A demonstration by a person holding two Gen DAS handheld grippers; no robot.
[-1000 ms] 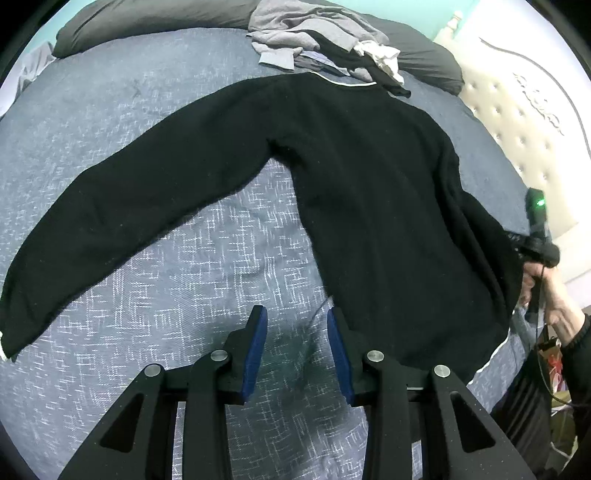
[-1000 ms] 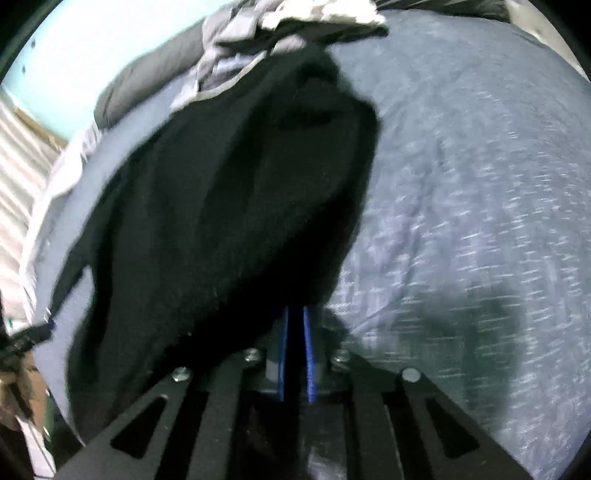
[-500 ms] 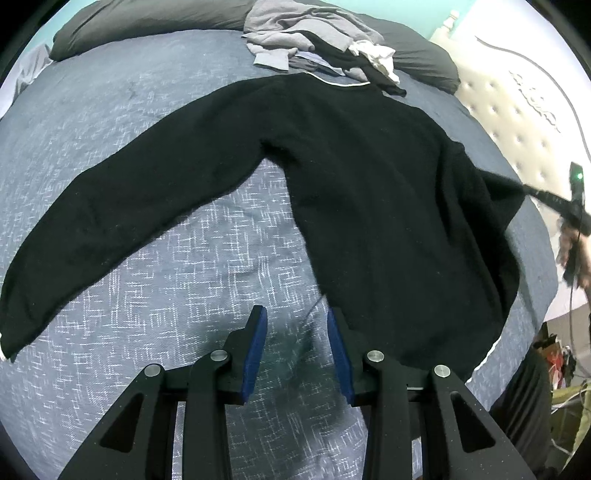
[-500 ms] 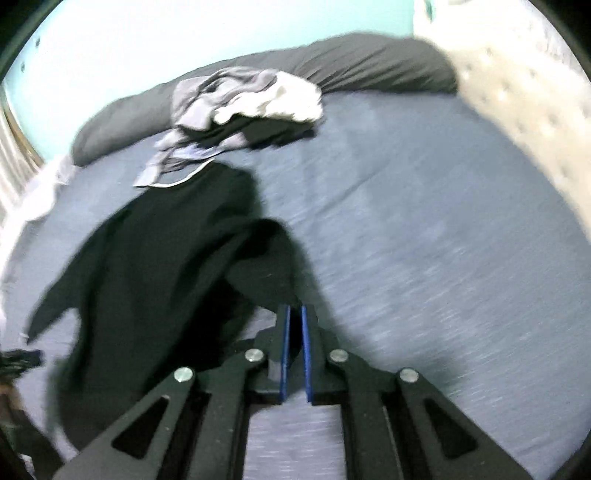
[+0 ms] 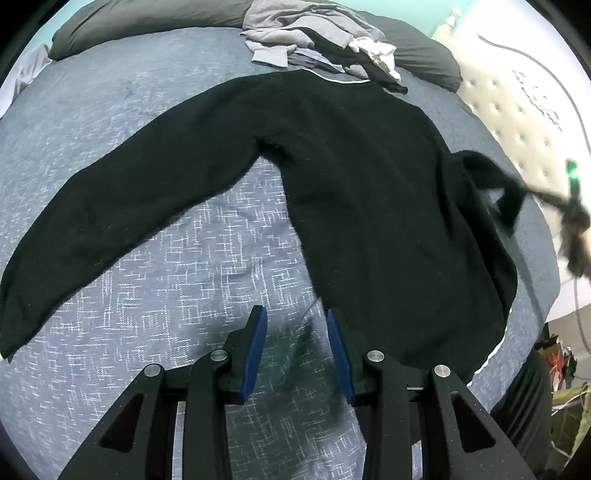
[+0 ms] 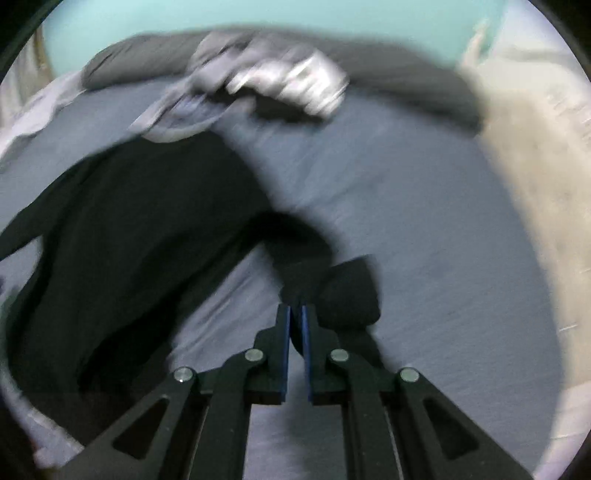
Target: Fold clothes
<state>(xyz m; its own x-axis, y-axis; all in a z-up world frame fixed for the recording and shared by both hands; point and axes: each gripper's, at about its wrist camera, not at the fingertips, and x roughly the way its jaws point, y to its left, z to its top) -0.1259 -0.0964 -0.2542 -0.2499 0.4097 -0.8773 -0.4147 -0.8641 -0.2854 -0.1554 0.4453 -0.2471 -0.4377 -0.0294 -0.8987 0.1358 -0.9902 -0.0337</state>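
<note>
A black long-sleeved sweater (image 5: 362, 192) lies flat on a bed (image 5: 155, 302) covered in a blue-grey patterned bedspread. Seen from the left tongs (image 5: 295, 350), its body runs straight ahead and slightly to the right, hem nearest the tongs and white-edged neckline farthest away. One sleeve (image 5: 122, 206) stretches far out to the left of these tongs, flat on the bed. The left tongs are spread apart and hold nothing, hovering just in front of the hem's near left corner. The other sleeve is lifted off the bed at the far right: the right tongs (image 6: 294, 325) are pressed together on its cuff (image 6: 347, 291), which bunches just ahead of the tips, though this view is blurred. From the right tongs the sweater's body lies to the left, so the held sleeve would most likely need to travel leftward across the body, crosswise to its long axis. The right tongs are the nearer ones for that. A pile of grey and white clothes (image 5: 317, 44) sits beyond the neckline, near dark pillows (image 5: 147, 18).
</note>
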